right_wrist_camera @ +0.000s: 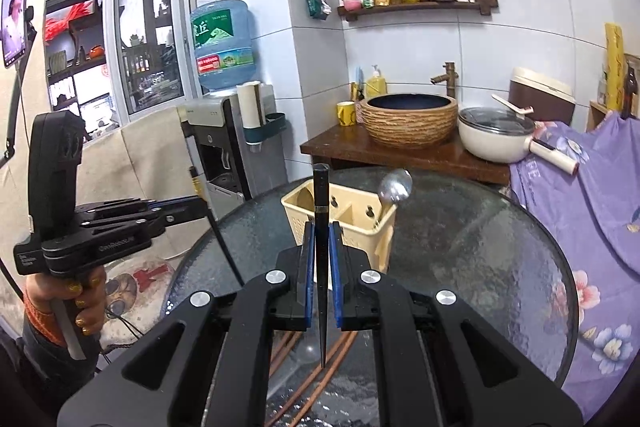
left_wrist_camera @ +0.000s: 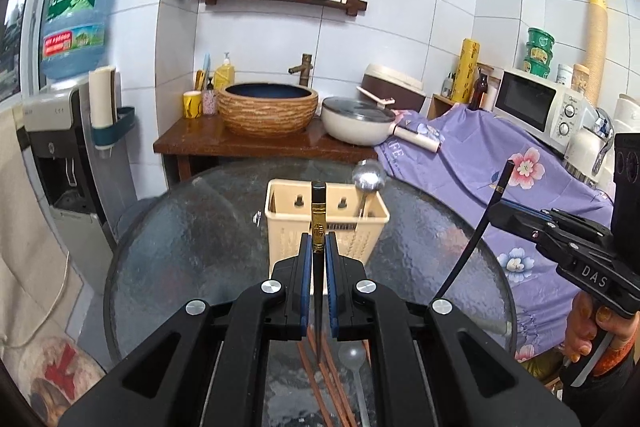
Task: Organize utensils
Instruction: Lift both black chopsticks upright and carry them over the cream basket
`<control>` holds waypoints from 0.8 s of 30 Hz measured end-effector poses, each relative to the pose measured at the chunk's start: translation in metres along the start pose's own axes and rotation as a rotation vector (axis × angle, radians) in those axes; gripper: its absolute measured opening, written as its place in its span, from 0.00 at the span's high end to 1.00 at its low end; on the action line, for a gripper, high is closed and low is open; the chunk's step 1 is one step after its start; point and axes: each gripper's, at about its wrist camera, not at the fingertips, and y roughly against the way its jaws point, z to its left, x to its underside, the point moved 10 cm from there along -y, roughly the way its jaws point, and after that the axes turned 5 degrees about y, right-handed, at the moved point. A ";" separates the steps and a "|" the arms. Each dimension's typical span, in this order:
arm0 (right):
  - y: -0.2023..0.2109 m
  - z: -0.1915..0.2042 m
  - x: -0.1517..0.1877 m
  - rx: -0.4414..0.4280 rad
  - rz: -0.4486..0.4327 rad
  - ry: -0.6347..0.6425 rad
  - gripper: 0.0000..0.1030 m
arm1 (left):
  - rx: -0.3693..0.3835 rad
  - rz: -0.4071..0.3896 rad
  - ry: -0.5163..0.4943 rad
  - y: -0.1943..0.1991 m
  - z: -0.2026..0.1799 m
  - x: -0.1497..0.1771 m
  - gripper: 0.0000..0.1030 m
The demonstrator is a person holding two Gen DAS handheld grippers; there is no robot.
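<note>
So both grippers, left gripper (left_wrist_camera: 319, 247) and right gripper (right_wrist_camera: 322, 247), are clamped on upright black chopsticks (left_wrist_camera: 318, 215), with the beige holder (left_wrist_camera: 326, 223) straight ahead on the glass table (left_wrist_camera: 192, 239), roughly equally near.

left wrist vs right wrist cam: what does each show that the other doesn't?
Left wrist only: the microwave, the green tubs stacked on it, and the right gripper shut on a black chopstick.

Right wrist only: the window, a phone on a stand, and the left gripper.

Both: beige utensil holder with a metal spoon, glass table, basin, pan, water jug.
</note>
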 end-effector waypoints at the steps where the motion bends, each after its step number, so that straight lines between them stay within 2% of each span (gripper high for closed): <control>1: -0.001 0.000 -0.005 -0.002 -0.001 0.002 0.92 | 0.002 -0.005 -0.002 0.001 -0.001 -0.005 0.93; 7: -0.002 -0.002 -0.063 -0.022 -0.038 0.004 0.92 | 0.027 -0.069 -0.018 0.010 -0.016 -0.065 0.93; 11: 0.000 -0.007 -0.114 0.007 -0.101 0.012 0.92 | 0.004 -0.142 -0.019 0.016 -0.023 -0.115 0.93; 14: -0.007 -0.011 -0.140 0.048 -0.123 0.026 0.92 | -0.051 -0.189 -0.012 0.011 -0.021 -0.144 0.93; 18: -0.027 -0.016 -0.154 0.092 -0.134 0.031 0.92 | -0.083 -0.198 0.013 -0.012 -0.017 -0.159 0.93; 21: -0.045 -0.024 -0.154 0.120 -0.136 0.030 0.92 | -0.082 -0.183 0.049 -0.032 -0.011 -0.160 0.93; 24: -0.063 -0.033 -0.144 0.131 -0.128 0.009 0.92 | -0.103 -0.177 0.044 -0.047 -0.007 -0.155 0.94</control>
